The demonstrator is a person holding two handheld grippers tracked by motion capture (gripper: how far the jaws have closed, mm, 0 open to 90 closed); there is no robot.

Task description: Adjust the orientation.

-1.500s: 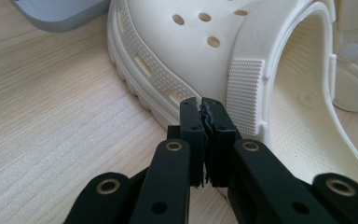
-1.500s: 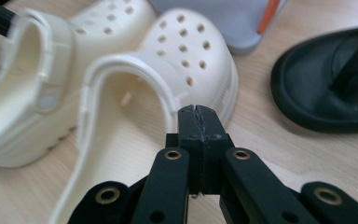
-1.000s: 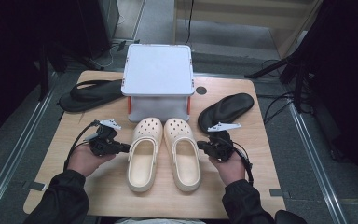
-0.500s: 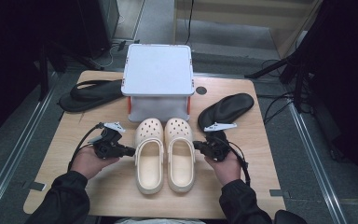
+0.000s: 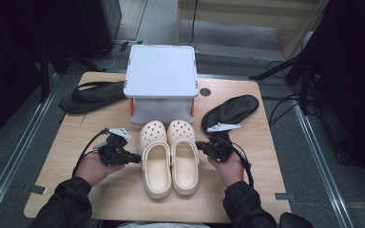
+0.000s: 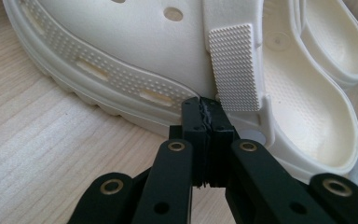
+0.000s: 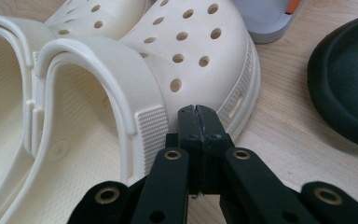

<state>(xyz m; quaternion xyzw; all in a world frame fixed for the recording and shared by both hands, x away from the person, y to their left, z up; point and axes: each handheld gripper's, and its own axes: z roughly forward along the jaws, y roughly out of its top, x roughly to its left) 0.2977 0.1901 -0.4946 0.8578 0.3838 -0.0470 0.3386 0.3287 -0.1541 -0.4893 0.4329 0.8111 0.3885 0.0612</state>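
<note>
Two cream clogs lie side by side, toes away from me, on the wooden table (image 5: 57, 190): the left clog (image 5: 156, 164) and the right clog (image 5: 185, 156). My left gripper (image 5: 137, 160) is shut with nothing in it, its tip against the left clog's outer side. In the left gripper view the closed tip (image 6: 204, 105) touches that clog (image 6: 135, 56) by the strap hinge. My right gripper (image 5: 198, 145) is likewise shut and empty, its tip against the right clog's outer side. In the right gripper view that tip (image 7: 198, 113) meets the right clog (image 7: 186, 51) beside its strap.
A grey-white lidded box (image 5: 160, 78) stands right behind the clogs' toes. A black flip-flop (image 5: 92, 95) lies at the back left and a black sandal (image 5: 230, 110) at the right, close to my right hand. A round hole (image 5: 205, 91) sits beside the box.
Both grippers have moved inward, and the clogs, splayed apart before, now lie close together and nearly parallel. Both grippers stayed shut.
</note>
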